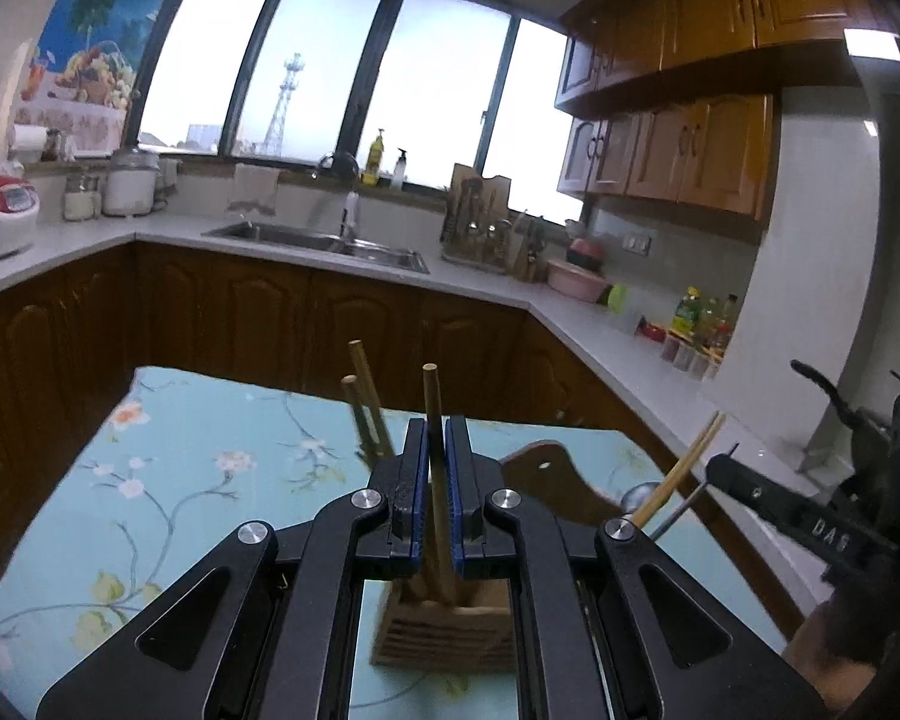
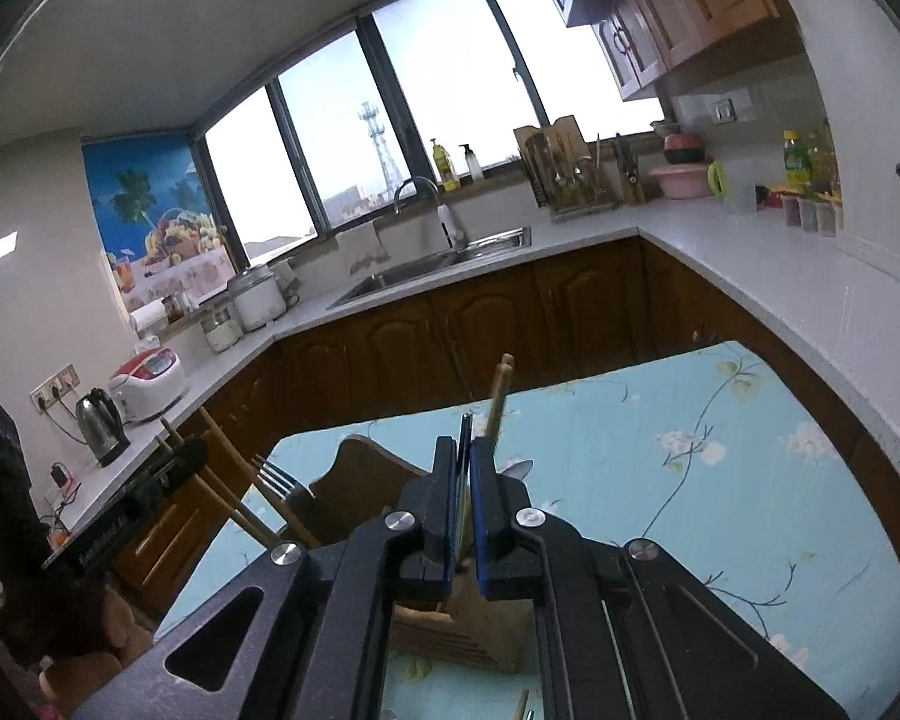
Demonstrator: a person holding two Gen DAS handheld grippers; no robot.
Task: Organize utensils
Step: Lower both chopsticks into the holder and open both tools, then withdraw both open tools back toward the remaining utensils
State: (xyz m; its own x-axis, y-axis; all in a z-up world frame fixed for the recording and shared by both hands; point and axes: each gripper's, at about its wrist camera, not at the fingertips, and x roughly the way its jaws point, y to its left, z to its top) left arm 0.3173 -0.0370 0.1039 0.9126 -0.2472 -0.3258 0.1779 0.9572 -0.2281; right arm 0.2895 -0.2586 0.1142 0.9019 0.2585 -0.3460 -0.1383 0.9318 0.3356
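Step in hand: loading slotted wooden utensil holder [image 1: 444,624] on floral blue tablecloth [image 1: 210,468].

Your left gripper [image 1: 437,480]: jaws clamped on round wooden chopstick [image 1: 432,408], lower end inside holder.

Your right gripper [image 2: 465,498]: jaws clamped on flat wooden-handled utensil [image 2: 499,396], above holder.

Next, judged: seat both, then release.

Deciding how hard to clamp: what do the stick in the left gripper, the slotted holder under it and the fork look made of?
Stick: looks like bamboo or light wood, matte tan, round-ended. Slotted holder: apparently wood or bamboo too, pale brown with a visible slatted front. Fork: probably steel, grey with shiny tines. The left gripper is shut on the stick.
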